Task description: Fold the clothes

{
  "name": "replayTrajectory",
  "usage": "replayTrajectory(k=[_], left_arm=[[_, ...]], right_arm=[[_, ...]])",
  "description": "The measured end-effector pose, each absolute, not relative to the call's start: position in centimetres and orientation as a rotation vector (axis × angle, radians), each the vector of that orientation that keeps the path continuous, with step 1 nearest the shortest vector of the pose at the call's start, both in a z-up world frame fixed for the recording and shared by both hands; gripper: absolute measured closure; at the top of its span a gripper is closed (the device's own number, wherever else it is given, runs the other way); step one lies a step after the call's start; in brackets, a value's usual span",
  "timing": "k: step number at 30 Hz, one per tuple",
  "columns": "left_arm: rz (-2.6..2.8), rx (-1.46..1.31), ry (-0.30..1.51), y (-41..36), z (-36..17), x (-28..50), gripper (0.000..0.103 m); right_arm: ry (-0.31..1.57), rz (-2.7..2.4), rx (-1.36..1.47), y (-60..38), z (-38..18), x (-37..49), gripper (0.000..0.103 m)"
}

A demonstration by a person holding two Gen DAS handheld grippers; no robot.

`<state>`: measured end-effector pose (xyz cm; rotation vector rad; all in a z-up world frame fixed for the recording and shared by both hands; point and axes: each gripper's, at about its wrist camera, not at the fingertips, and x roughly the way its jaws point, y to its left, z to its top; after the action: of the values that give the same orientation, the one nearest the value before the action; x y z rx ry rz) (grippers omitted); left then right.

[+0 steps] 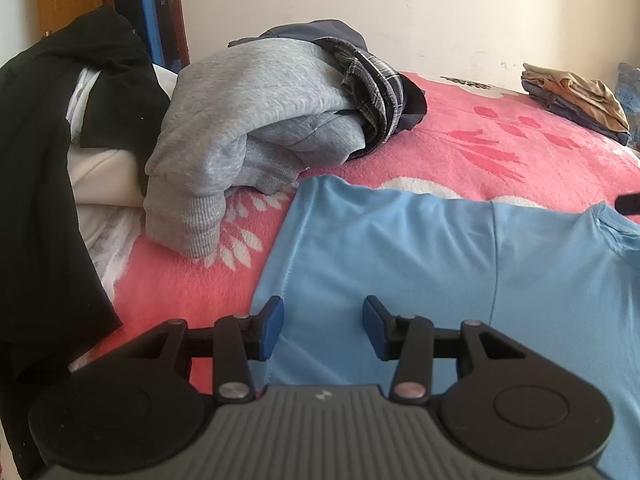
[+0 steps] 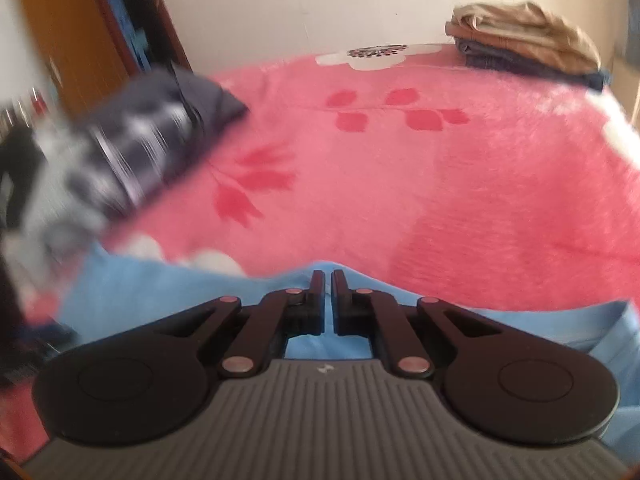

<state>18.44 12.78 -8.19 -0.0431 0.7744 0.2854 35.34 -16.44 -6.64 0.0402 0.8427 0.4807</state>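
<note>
A light blue T-shirt (image 1: 420,248) lies spread on the pink blanket (image 1: 480,144). My left gripper (image 1: 323,312) hovers open over the shirt's left edge, nothing between its blue pads (image 1: 272,328). In the right wrist view, which is blurred by motion, my right gripper (image 2: 328,280) is shut on a raised fold of the blue T-shirt (image 2: 168,292), with cloth pinched between its black fingers (image 2: 316,300). The tip of the right gripper (image 1: 628,204) shows at the right edge of the left wrist view.
A pile of unfolded clothes lies to the left: a grey sweatshirt (image 1: 248,120), a plaid garment (image 1: 372,80) and black cloth (image 1: 40,180). A folded stack (image 2: 528,40) sits at the far right by the wall. The pink blanket (image 2: 400,160) stretches between them.
</note>
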Motion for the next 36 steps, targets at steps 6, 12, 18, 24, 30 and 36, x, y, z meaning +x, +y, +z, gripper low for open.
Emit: replayTrajectory(k=[6,12,18,24,30,36], left_arm=[[0.279,-0.037,0.771,12.8,-8.2,18.5,0.057],[0.274,-0.048,0.769,13.0,-8.3,18.5,0.057],[0.271,-0.053,0.763,13.1,-8.4,18.4,0.056],[0.267,-0.074,0.757,13.4,-8.5,18.3,0.056],[0.263,-0.073,0.751,13.5,-8.6,18.4,0.056],[0.265,-0.081,0.748,13.5,-8.6,18.4,0.056]], right_arm=[[0.877,0.593,0.164,-15.1,-5.8,36.1,0.1],[0.99,0.66,-0.009,-9.8,-7.0,36.0,0.1],[0.963,0.565,-0.116,-8.6,-7.9,37.5,0.103],[0.963,0.594,-0.018,-10.0,-6.1,37.5,0.098],[0.975,0.507,-0.104,-9.7,-7.2,37.4,0.098],[0.829,0.271,0.041,-14.5,-6.0,38.7,0.094]])
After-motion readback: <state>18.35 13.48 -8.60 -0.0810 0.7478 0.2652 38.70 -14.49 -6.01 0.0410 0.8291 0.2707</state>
